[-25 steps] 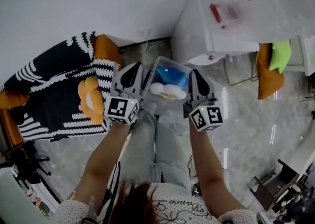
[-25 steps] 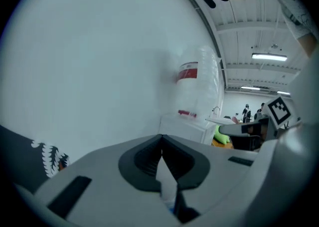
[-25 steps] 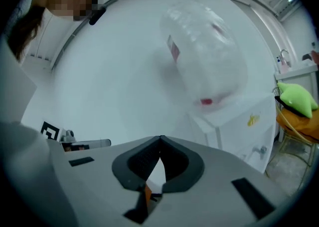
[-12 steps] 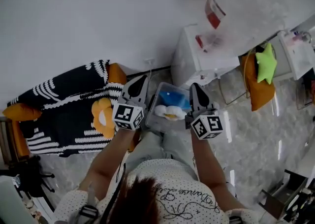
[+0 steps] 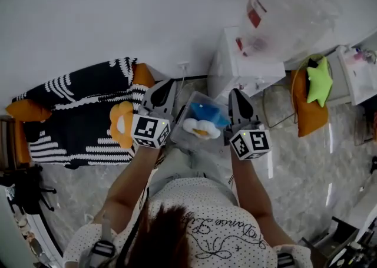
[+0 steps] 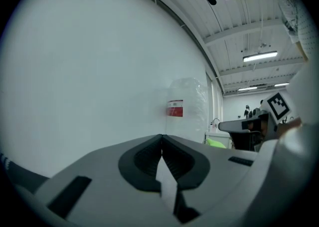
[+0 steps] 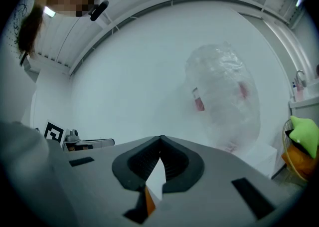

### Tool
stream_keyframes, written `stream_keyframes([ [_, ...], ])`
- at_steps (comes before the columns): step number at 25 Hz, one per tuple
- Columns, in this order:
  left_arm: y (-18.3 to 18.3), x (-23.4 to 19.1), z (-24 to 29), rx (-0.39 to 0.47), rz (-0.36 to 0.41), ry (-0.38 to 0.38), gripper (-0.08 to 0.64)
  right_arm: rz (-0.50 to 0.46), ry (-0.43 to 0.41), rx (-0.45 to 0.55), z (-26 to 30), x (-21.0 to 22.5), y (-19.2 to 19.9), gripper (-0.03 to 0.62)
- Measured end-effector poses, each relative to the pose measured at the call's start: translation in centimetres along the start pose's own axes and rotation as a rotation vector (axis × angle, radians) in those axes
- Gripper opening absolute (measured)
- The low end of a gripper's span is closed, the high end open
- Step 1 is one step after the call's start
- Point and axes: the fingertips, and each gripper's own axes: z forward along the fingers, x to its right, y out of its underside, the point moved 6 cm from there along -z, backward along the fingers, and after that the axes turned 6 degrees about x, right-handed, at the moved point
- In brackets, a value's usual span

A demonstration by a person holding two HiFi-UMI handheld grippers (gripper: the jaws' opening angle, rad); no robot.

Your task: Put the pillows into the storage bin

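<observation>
A clear storage bin (image 5: pixel 184 141) hangs between my two grippers above the floor, in front of the person's legs. Inside lie a blue pillow (image 5: pixel 206 112) and a white and yellow one (image 5: pixel 197 126). My left gripper (image 5: pixel 164 88) is shut on the bin's left edge and my right gripper (image 5: pixel 236 93) on its right edge. In the left gripper view the jaws (image 6: pixel 161 139) are closed with a pale strip pinched low between them. The right gripper view shows the same at its closed jaws (image 7: pixel 160 141). An orange flower pillow (image 5: pixel 121 124) lies on the striped sofa (image 5: pixel 70 113).
A white cabinet (image 5: pixel 238 63) stands behind the bin with a big clear plastic bag (image 5: pixel 291 7) on top. A green star pillow (image 5: pixel 320 81) rests on an orange chair (image 5: pixel 307 111) at the right. Orange cushions (image 5: pixel 26 109) sit on the sofa. The white wall is close ahead.
Both grippers have risen together with the bin as the person stood up. The floor and sofa now look farther below, and more of the wall and cabinet top is in view.
</observation>
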Motion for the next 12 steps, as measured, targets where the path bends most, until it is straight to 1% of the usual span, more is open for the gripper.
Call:
stream_keyframes([
  [3, -0.7, 1.6, -1.8, 0.014, 0.026, -0.037, 0.003, -0.096, -0.073, -0.002, -1.0, -0.9, -1.3, 0.009],
  [5, -1.3, 2.4, -3.5, 0.029, 0.044, -0.082, 0.003, -0.121, -0.128, 0.001, -1.5, -1.7, -1.8, 0.009],
  [9, -2.4, 3.3, -7.1, 0.062, 0.078, -0.177, 0.003, -0.087, -0.211, 0.021, -1.8, -2.9, -1.5, 0.009],
  [12, -2.9, 3.5, -10.8, 0.078, 0.099, -0.266, 0.003, -0.052, -0.302, 0.033, -1.5, -4.7, -1.2, 0.009],
])
